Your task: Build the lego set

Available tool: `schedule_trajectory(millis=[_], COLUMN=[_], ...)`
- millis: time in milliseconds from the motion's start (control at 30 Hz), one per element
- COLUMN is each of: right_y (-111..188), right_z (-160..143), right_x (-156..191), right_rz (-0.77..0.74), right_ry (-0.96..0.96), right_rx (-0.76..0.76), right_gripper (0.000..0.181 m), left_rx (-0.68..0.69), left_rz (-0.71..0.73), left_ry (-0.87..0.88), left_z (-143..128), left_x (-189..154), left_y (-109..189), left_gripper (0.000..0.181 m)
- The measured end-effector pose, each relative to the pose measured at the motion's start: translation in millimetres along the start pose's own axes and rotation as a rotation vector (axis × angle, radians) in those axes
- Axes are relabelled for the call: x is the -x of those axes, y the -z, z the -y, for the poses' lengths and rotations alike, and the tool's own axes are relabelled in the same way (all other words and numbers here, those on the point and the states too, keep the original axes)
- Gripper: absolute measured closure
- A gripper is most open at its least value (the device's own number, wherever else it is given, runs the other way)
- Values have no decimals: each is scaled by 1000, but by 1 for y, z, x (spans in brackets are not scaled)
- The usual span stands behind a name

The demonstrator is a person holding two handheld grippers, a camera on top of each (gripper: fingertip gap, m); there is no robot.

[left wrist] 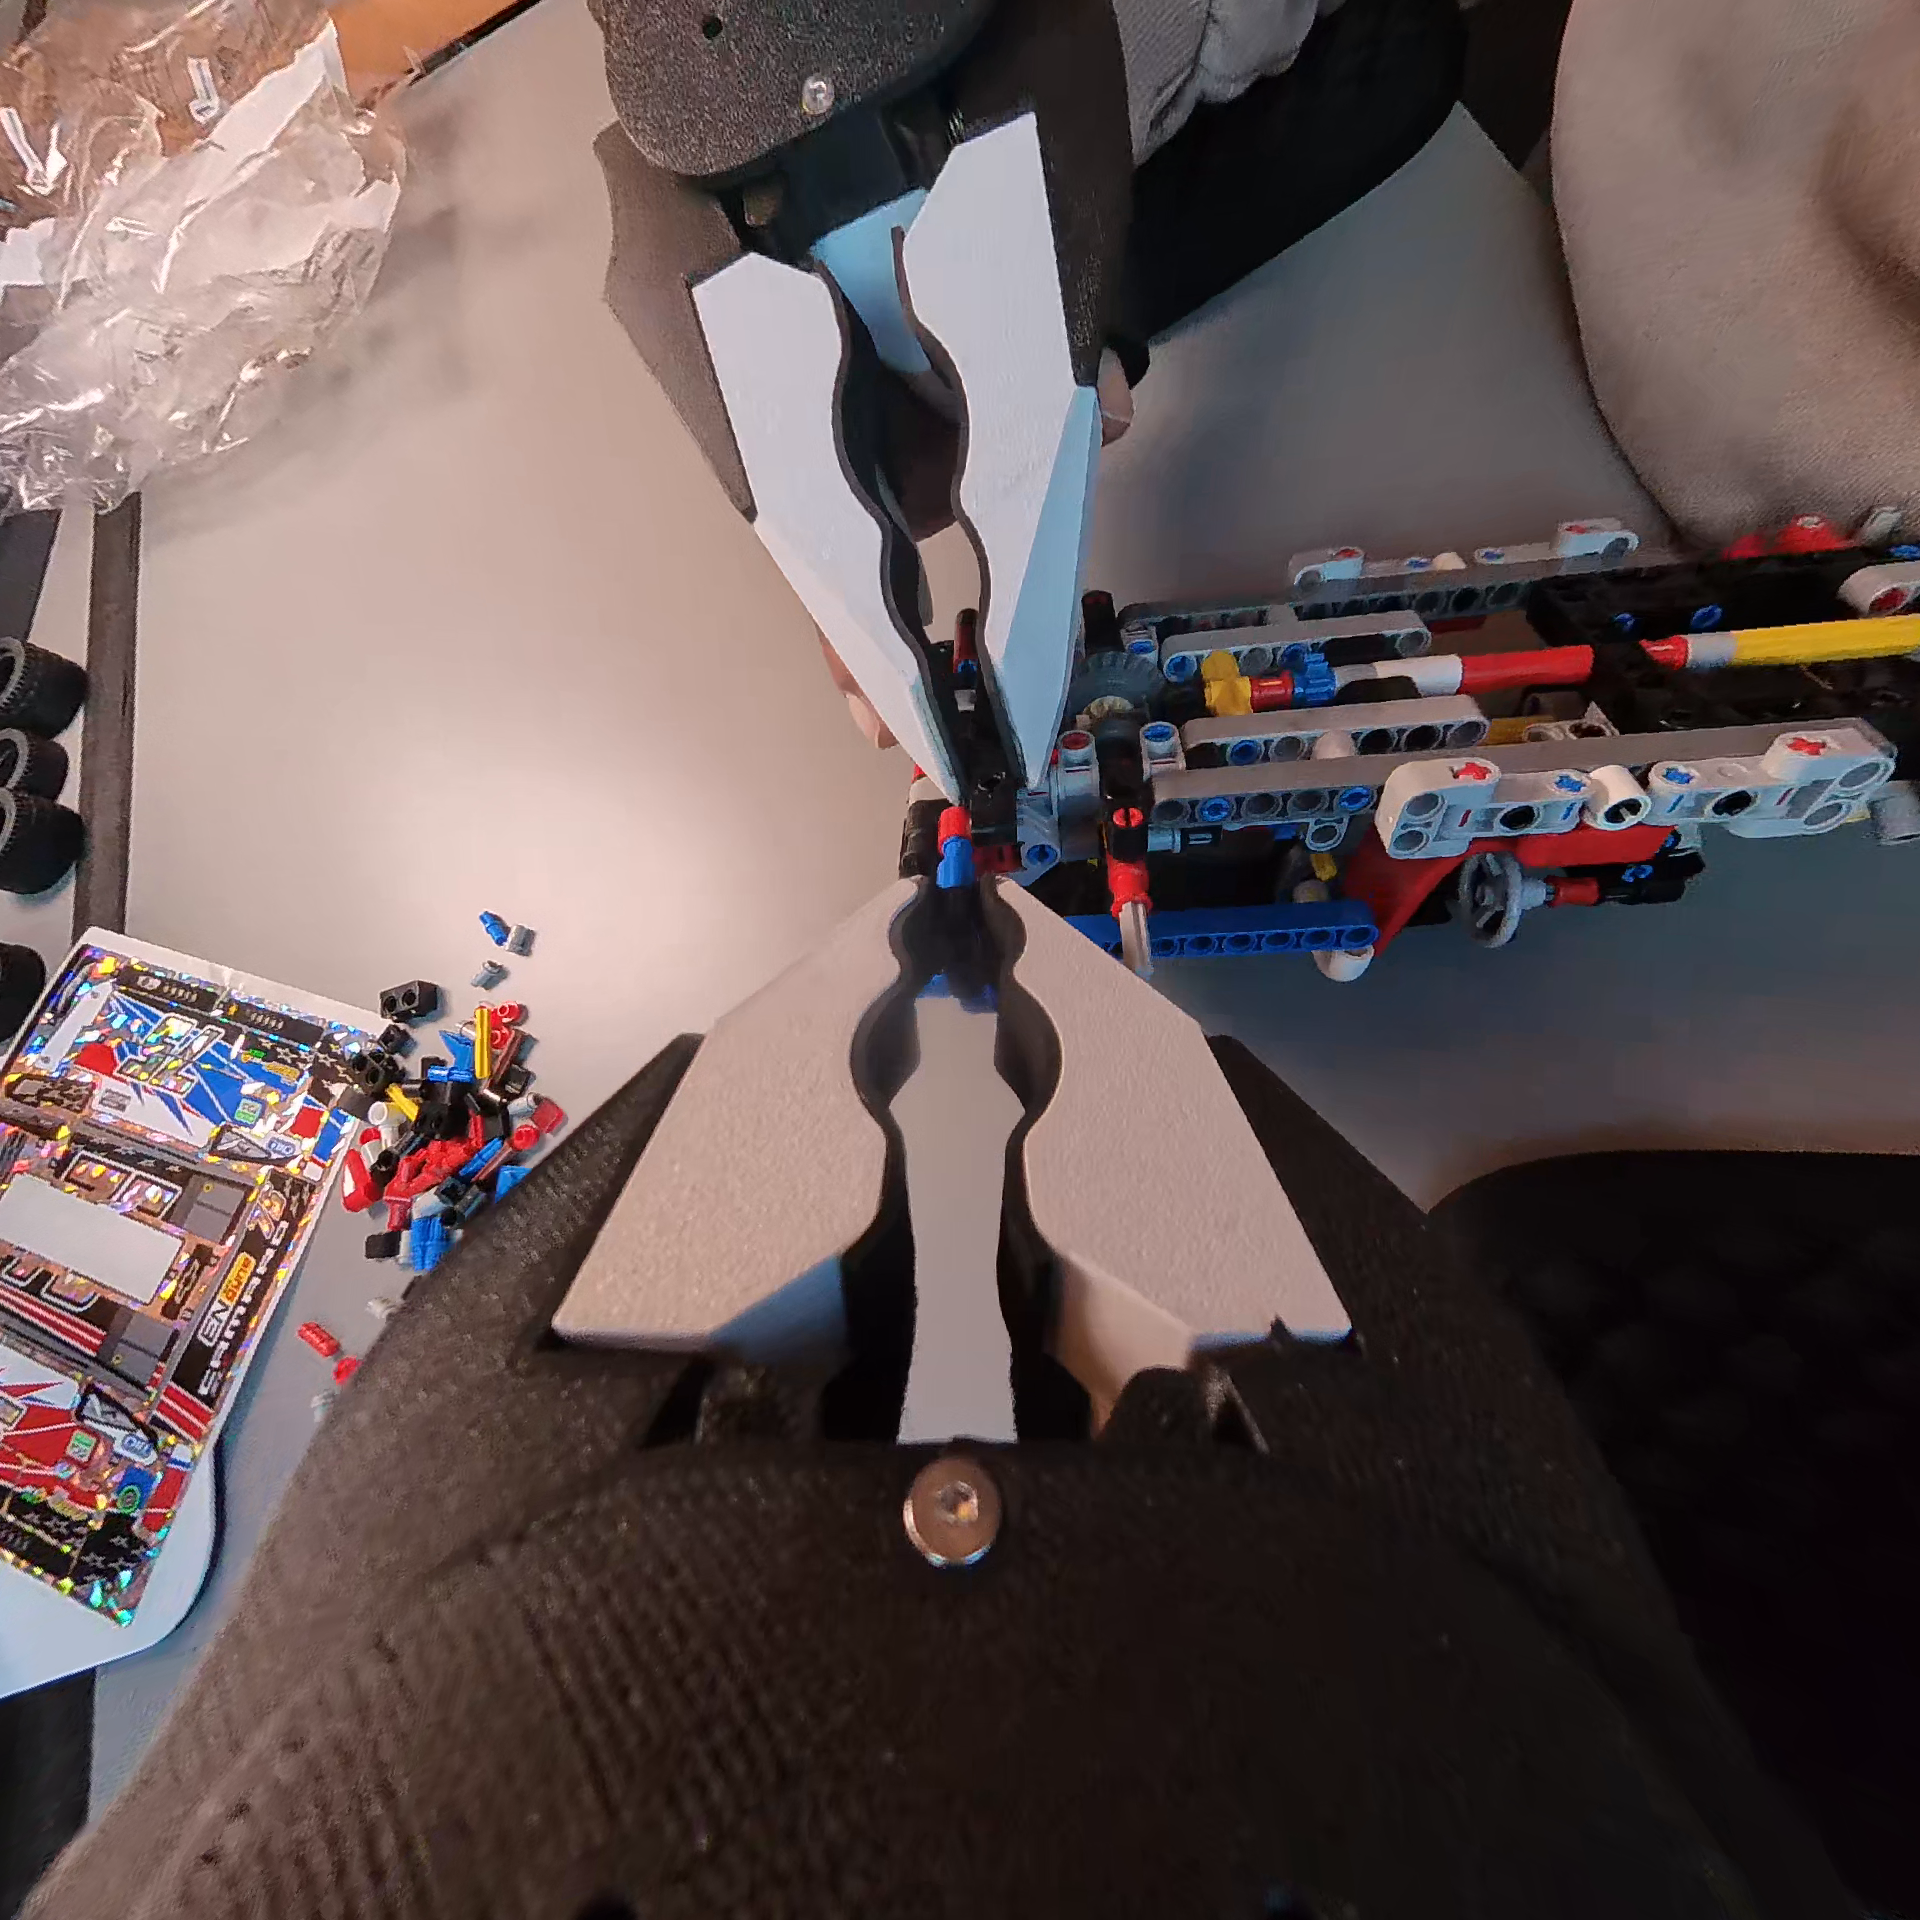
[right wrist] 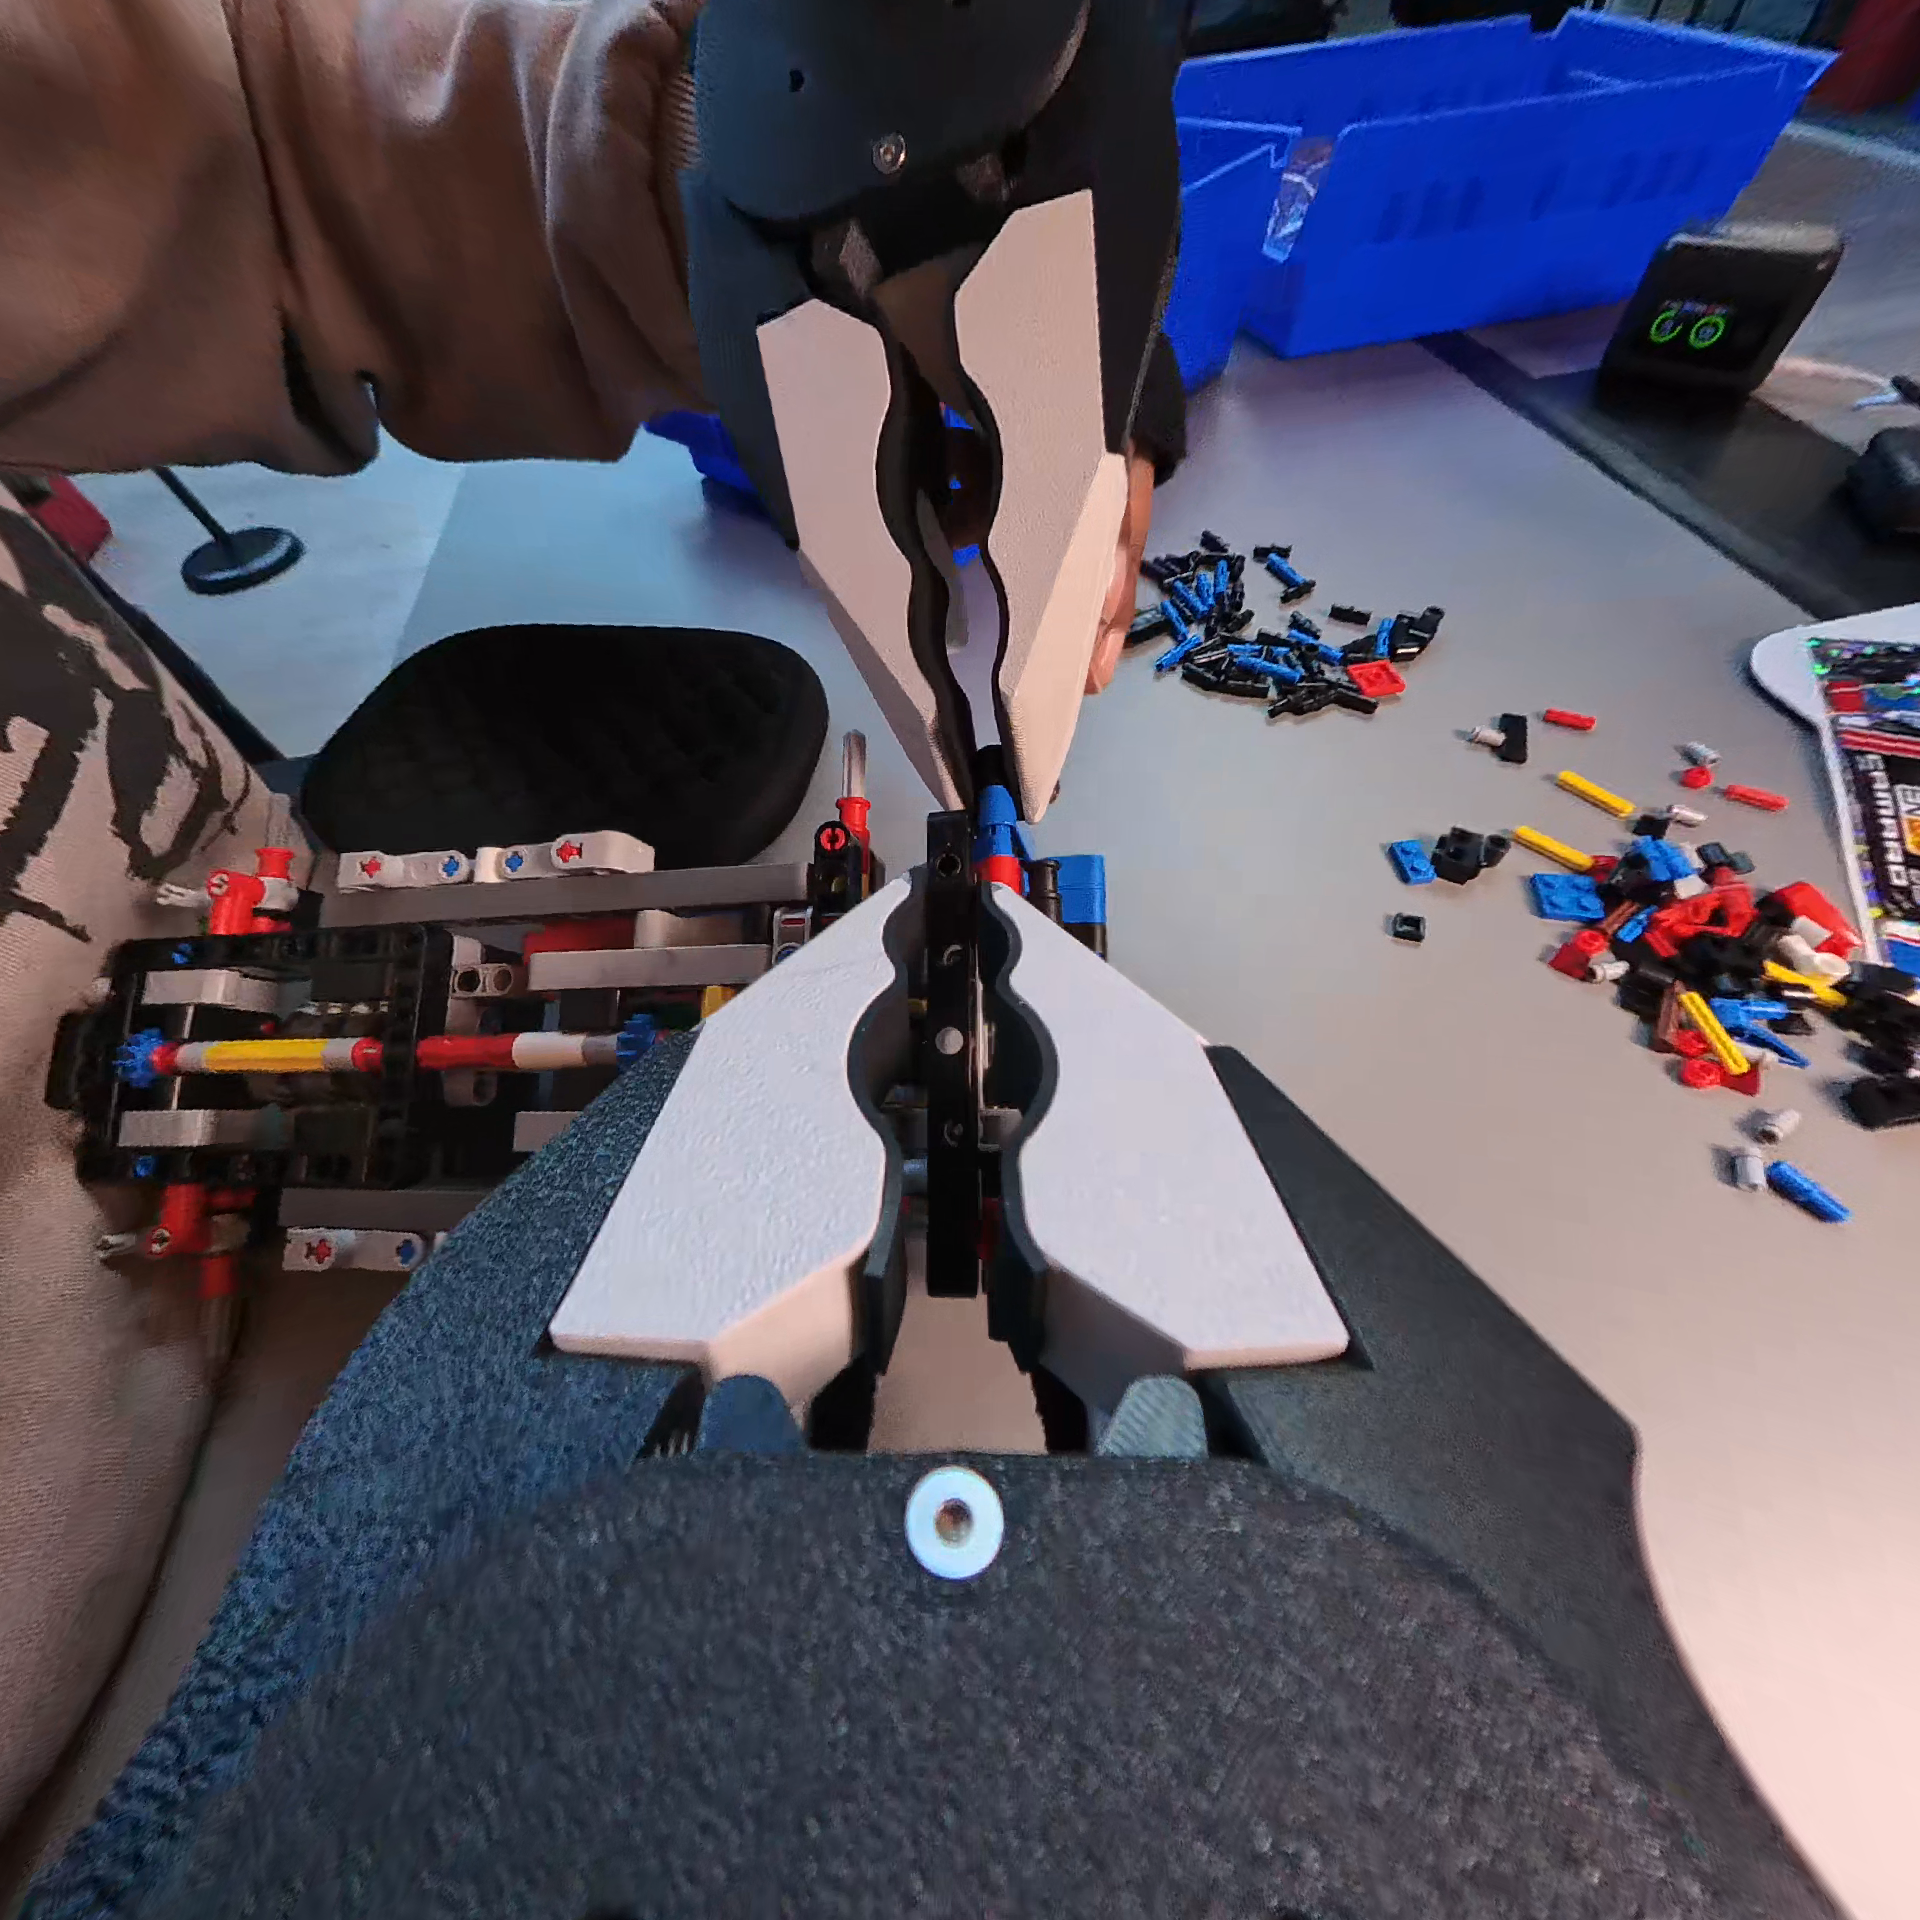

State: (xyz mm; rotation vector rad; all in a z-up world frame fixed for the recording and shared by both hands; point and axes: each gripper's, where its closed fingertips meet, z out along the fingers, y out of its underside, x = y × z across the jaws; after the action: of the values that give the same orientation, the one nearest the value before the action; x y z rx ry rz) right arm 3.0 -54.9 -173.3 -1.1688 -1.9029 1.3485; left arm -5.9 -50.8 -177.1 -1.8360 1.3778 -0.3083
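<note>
Tongs status: right tongs (right wrist: 951,894) are pressed onto a black Technic beam (right wrist: 951,1039) that stands on edge between the pale wavy pads, pin holes facing the camera. Left tongs (left wrist: 961,904) are nearly together, pinching a small blue-and-red connector pin (left wrist: 953,847) at the tips. The two tools meet nose to nose at the front end of the chassis (left wrist: 1455,748).

Location: the half-built chassis lies flat on the grey table (left wrist: 520,675), close against the person's torso. The beam sits at its front end; whether it is already seated on the frame I cannot tell, since the fingers hide the joint.

Step in hand, as I judge it: push the pin into a hole at the beam's end. To do it well:
- keep the right grip steady so the beam does not swivel;
- line the pin's axis with the hole before pressing;
- press straight, without levering, and ease off only once it seats.

Materials and shapes:
- glossy hard plastic parts; long grey and white perforated beams, and a striped red, white and yellow axle (right wrist: 343,1055) down the middle;
- tong pads matte, scalloped inner edges, on coarse black housings;
- loose pile of small red, blue and black pieces (left wrist: 447,1132) beside a glittery foil sticker sheet (left wrist: 135,1226);
- crinkled clear plastic bag (left wrist: 177,260) at the far corner; blue bin (right wrist: 1507,177) beyond.
</note>
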Motion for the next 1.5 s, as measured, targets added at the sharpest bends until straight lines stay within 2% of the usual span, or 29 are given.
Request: schedule_trajectory(millis=[267,500,933,1200,1300,1333,1400,1500], right_y=[3,-2,-9,-12,-8,-6,-2,7], right_z=[-5,-9,-22,-21,-12,-9,-10,-8], right_x=[2,6,11,11,7,6,3,1], right_rz=[18,38,10,8,-5,-6,-24,-33], right_ry=[-135,-184,-178,-144,-138,-132,-108,-100], right_rx=[52,98,126,128,83,67,68,36], right_gripper=[171,174,176,176,174,174,174,172], left_rx=[-44,-72,-44,-40,-72,-89,-100,-145], left_rz=[2,-17,-75,-102,-60,-41,-3,37], left_ry=[28,66,100,120,123,128,161,297], left_z=[1,-3,-11,-14,-8,-6,-8,-20], left_x=[-3,-8,-20,-21,-13,-11,-4,1], left_y=[-4,-7,-21,-19,-12,-8,1,18], left_gripper=[176,177,177,176,176,175,158,148])
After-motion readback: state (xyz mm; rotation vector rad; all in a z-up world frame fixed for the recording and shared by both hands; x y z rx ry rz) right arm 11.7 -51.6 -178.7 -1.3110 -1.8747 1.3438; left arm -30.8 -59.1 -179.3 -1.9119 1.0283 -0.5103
